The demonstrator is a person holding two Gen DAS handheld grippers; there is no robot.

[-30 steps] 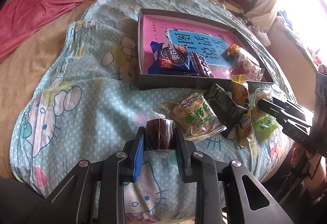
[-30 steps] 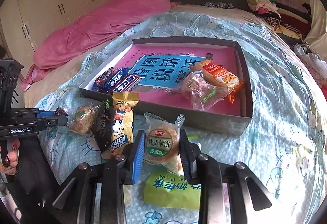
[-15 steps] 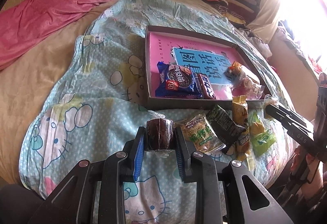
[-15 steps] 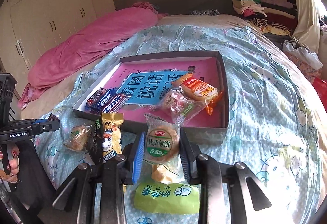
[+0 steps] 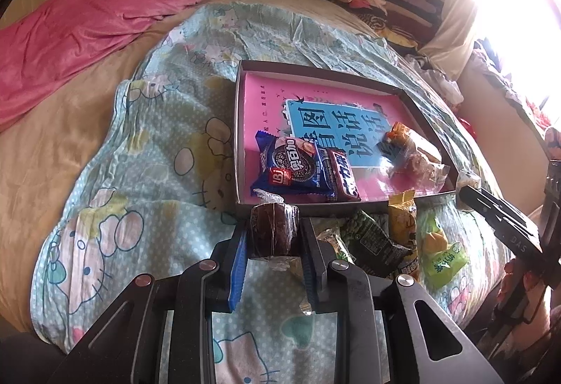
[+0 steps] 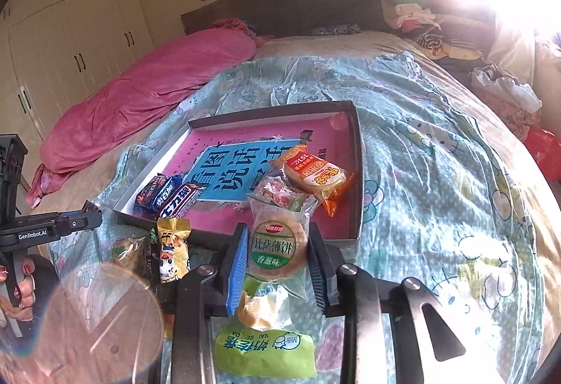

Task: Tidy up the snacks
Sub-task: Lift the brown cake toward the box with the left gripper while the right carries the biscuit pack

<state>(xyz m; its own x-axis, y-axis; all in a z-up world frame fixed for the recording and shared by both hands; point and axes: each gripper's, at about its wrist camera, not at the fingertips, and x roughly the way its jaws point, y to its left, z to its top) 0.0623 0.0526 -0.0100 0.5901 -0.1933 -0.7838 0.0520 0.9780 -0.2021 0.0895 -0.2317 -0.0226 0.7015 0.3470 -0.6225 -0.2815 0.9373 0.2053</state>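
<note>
A small brown cake in a clear crinkly wrapper sits squeezed between the fingers of the left gripper. It looks soft and round, like a little log. It is up in the air, just in front of the near wall of the box.

The right gripper has its fingers closed on a round flat cracker pack with a green label. The pack is shiny and thin. It also hangs just before the box.

The box is flat, with low dark walls and a pink and blue picture inside. A blue cookie pack, a dark chocolate bar and an orange-labelled cake already lie in it.

I think both snacks are being carried to the box. Next, each one needs to go over the wall, find a bare spot, and be let go gently so nothing gets squashed.

More packs wait on the bed, on the soft cartoon-cat blanket: a yellow one and a green one.
</note>
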